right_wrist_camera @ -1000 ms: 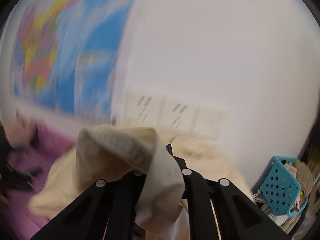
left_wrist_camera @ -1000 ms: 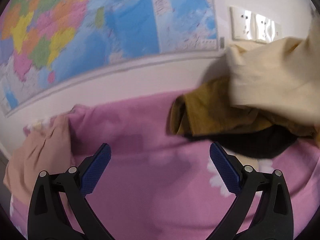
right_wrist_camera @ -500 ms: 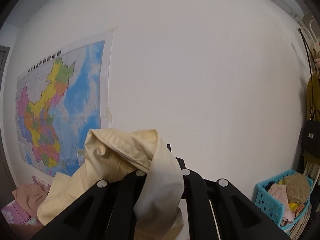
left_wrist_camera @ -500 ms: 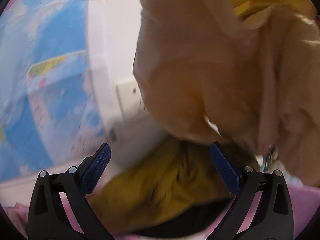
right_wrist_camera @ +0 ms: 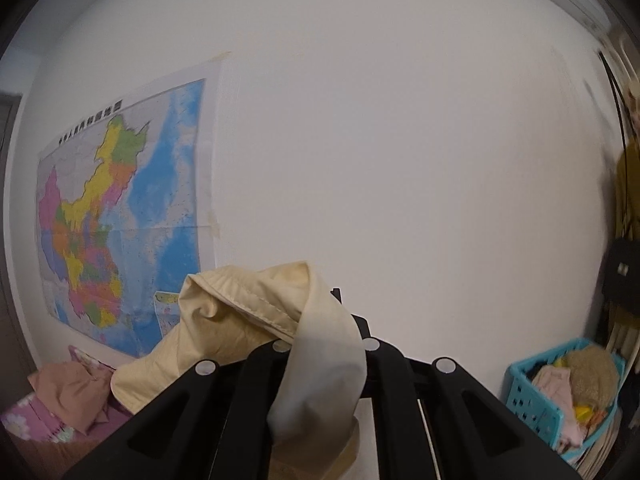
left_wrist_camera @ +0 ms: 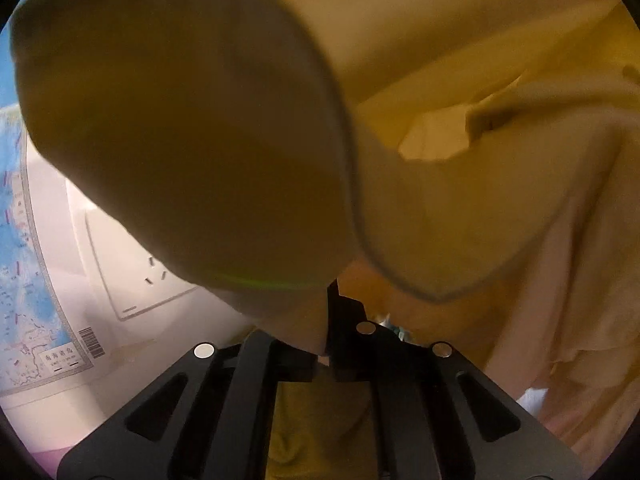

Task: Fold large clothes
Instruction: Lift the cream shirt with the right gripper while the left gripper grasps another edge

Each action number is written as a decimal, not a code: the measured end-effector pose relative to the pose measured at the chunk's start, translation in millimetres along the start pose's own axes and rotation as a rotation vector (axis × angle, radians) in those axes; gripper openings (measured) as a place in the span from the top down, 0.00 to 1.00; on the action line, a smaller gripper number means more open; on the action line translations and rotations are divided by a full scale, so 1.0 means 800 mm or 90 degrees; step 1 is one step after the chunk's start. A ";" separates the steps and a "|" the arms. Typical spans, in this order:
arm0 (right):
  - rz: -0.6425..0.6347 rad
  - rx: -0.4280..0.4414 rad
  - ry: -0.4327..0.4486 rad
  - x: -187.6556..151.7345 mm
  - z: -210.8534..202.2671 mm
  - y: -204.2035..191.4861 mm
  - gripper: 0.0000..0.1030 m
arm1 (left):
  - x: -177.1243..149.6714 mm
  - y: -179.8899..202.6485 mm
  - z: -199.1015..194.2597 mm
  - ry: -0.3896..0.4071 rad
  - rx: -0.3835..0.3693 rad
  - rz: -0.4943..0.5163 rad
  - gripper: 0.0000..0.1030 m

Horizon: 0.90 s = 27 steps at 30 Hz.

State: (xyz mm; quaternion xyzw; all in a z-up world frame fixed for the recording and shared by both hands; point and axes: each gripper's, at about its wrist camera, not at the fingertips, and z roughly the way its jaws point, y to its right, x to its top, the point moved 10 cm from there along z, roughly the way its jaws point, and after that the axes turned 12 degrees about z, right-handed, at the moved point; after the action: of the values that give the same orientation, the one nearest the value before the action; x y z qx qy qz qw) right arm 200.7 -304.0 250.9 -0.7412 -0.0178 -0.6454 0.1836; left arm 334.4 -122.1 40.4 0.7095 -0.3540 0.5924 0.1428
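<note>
A cream-coloured garment (right_wrist_camera: 248, 316) is lifted in the air. My right gripper (right_wrist_camera: 326, 344) is shut on a bunched fold of it, with cloth draped over the jaws. In the left wrist view the same cream garment (left_wrist_camera: 460, 200) fills most of the frame, very close and blurred. My left gripper (left_wrist_camera: 326, 344) is shut on an edge of it. A mustard-yellow garment (left_wrist_camera: 320, 420) lies below the left gripper.
A wall map (right_wrist_camera: 116, 220) hangs on the white wall, with a wall socket (left_wrist_camera: 136, 272) beside it. A pink flowered sheet (right_wrist_camera: 36, 420) carries a peach garment (right_wrist_camera: 72, 392). A blue basket (right_wrist_camera: 560, 396) of clothes stands at the right. Dark items hang at the far right (right_wrist_camera: 622, 276).
My left gripper was open over the pink sheet, then swung up and closed on the cream garment. My right gripper has lifted the garment higher.
</note>
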 end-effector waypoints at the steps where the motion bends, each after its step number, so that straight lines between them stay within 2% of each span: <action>1: 0.006 -0.009 0.006 0.004 -0.005 0.006 0.96 | 0.007 0.001 -0.006 0.008 0.007 0.005 0.97; 4: 0.013 -0.018 0.031 0.024 -0.034 0.013 0.96 | 0.047 -0.002 -0.036 0.044 0.025 0.008 0.97; 6: 0.001 -0.016 0.056 0.046 -0.064 0.004 0.96 | 0.083 -0.010 -0.076 0.083 0.048 0.008 0.97; 11: -0.027 0.015 0.138 0.115 -0.164 -0.048 0.96 | 0.175 -0.026 -0.198 0.178 0.094 0.021 0.97; 14: -0.050 0.045 0.161 0.141 -0.219 -0.091 0.96 | 0.200 -0.027 -0.275 0.213 0.129 0.048 0.96; 18: -0.083 0.080 0.162 0.142 -0.268 -0.145 0.96 | 0.210 -0.042 -0.381 0.212 0.182 0.045 0.96; 20: -0.079 0.115 0.157 0.135 -0.291 -0.170 0.96 | 0.207 -0.050 -0.438 0.202 0.206 0.033 0.96; 23: -0.085 0.173 0.158 0.118 -0.323 -0.207 0.96 | 0.215 -0.047 -0.507 0.193 0.265 0.041 0.96; 27: -0.063 0.276 0.119 0.086 -0.351 -0.244 0.96 | 0.212 -0.033 -0.612 0.170 0.348 0.071 0.96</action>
State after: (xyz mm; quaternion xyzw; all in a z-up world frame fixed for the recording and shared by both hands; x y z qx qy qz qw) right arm -106.0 -219.2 393.3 -0.6195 -0.1751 -0.7008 0.3073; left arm -1.9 144.2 331.7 0.6171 -0.1980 0.7605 -0.0409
